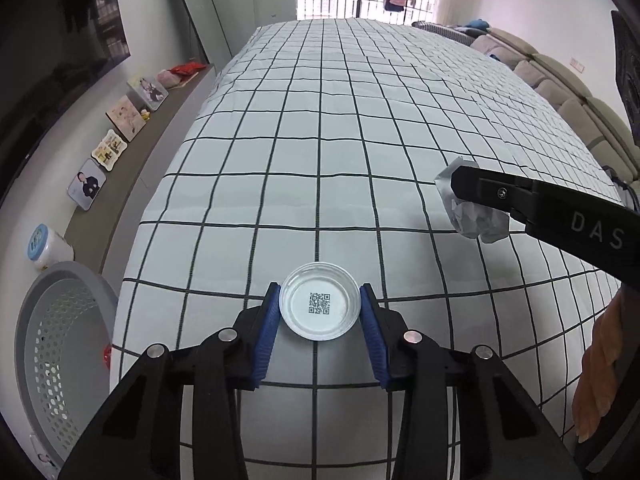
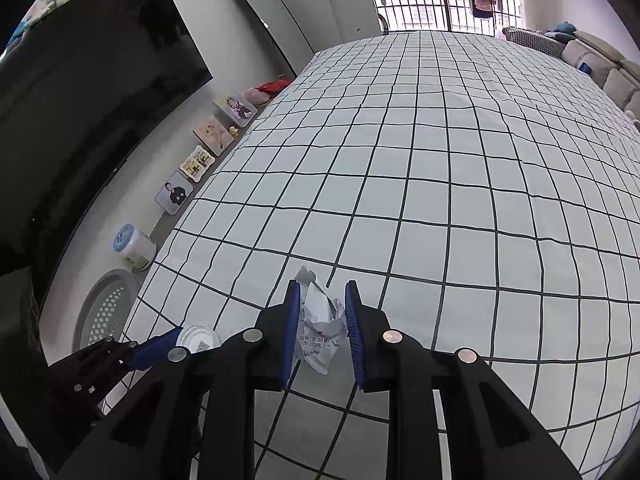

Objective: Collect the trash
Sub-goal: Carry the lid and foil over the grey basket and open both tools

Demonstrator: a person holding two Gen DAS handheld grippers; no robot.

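The left gripper [image 1: 319, 312] is spread about as wide as the small foil dish [image 1: 319, 306] it pinches, its blue pads [image 1: 269, 334] pressed against the dish's rim on either side; the dish is tipped to show its bottom, which carries a printed QR code. The right gripper [image 2: 322, 316] is narrowed around a crumpled paper wad [image 2: 320, 332], both pads touching it, the paper poking out past the fingertips and hanging below them. Both are held above the checked tablecloth [image 1: 340, 140]. To the left of and below the left gripper stands a grey perforated basket [image 1: 60, 344]; something red [image 1: 107, 354] shows at its edge, too cut off to identify. In the left wrist view the right gripper's finger hides much of the wad.
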